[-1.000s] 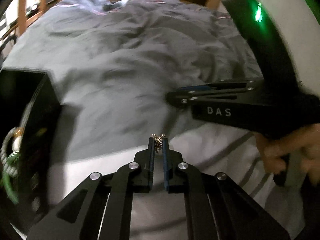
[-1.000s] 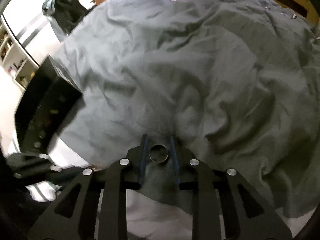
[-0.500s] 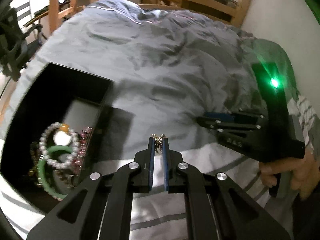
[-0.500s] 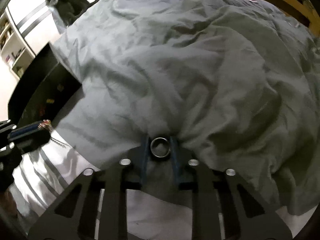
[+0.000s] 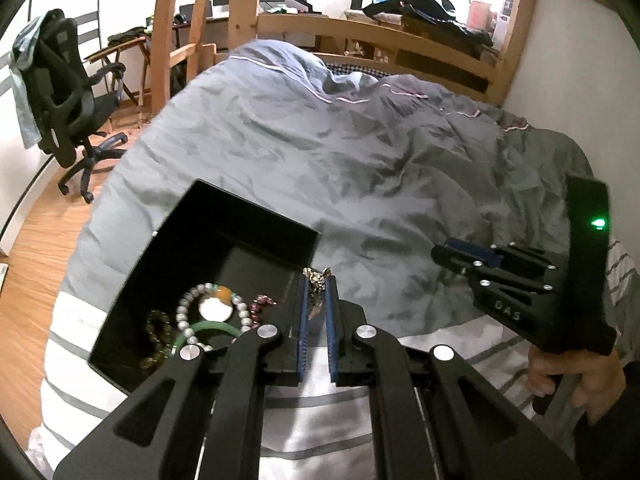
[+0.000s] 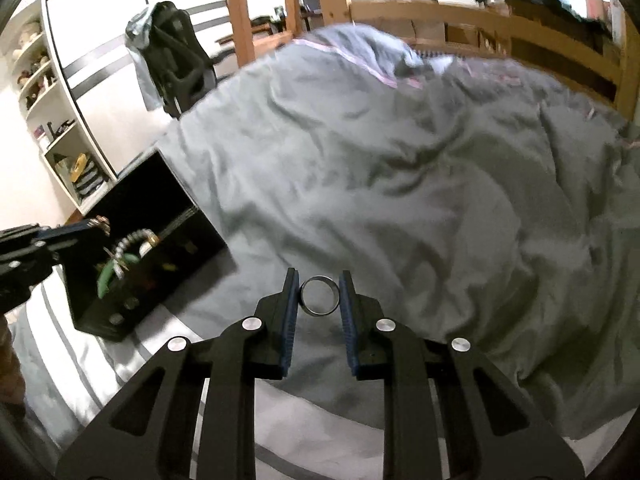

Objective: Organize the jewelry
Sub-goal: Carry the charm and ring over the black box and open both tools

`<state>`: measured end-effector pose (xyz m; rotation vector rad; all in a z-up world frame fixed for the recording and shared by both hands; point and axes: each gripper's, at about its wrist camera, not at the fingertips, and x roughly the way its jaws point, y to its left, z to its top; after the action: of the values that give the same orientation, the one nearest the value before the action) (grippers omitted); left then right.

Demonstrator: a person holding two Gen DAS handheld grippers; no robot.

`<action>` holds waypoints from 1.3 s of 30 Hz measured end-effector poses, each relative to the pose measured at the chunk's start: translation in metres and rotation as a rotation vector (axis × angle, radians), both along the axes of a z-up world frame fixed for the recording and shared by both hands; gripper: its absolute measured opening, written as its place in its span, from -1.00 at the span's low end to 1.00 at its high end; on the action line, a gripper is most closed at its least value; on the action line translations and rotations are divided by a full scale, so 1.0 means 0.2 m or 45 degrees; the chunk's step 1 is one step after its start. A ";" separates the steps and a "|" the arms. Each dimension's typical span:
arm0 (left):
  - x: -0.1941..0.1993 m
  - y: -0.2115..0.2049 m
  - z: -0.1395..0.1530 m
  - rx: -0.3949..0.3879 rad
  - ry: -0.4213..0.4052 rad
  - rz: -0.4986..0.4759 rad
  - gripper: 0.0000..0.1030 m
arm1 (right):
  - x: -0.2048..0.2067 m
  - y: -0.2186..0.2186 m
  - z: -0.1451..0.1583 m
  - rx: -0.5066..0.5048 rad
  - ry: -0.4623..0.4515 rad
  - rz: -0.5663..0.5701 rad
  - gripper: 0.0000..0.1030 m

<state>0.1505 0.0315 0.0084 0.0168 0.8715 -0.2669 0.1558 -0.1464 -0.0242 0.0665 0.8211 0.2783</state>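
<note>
My left gripper is shut on a small metal charm with a chain, held above the right rim of an open black jewelry box. The box holds a pearl bracelet, a green bangle and other beads. My right gripper is shut on a silver ring, held above the grey duvet. It also shows in the left wrist view, to the right of the box. In the right wrist view the box lies at the left, with the left gripper over it.
A rumpled grey duvet covers the bed, with a striped sheet at the near edge. A wooden bed frame stands at the back. An office chair stands on the wood floor at left. White shelves are at far left.
Both grippers have risen and tilted up, so more of the room shows. My left gripper has moved left with the charm, to over the box's right rim. The right one still holds the ring.
</note>
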 end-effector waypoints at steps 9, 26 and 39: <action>0.01 0.13 0.04 0.051 -0.034 0.071 -0.86 | -0.04 0.26 0.15 0.051 -0.125 0.108 -0.59; 0.02 0.41 0.08 0.084 -0.033 0.189 -0.85 | -0.04 0.69 0.16 0.082 -0.165 0.316 -0.59; 0.03 0.47 0.03 0.023 0.014 0.264 0.17 | -0.06 0.78 0.02 0.149 -0.064 0.406 0.25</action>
<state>0.1562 0.1263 0.0153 -0.0580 0.8796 -0.0655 0.1445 0.0095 -0.0205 0.0379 0.7633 0.6265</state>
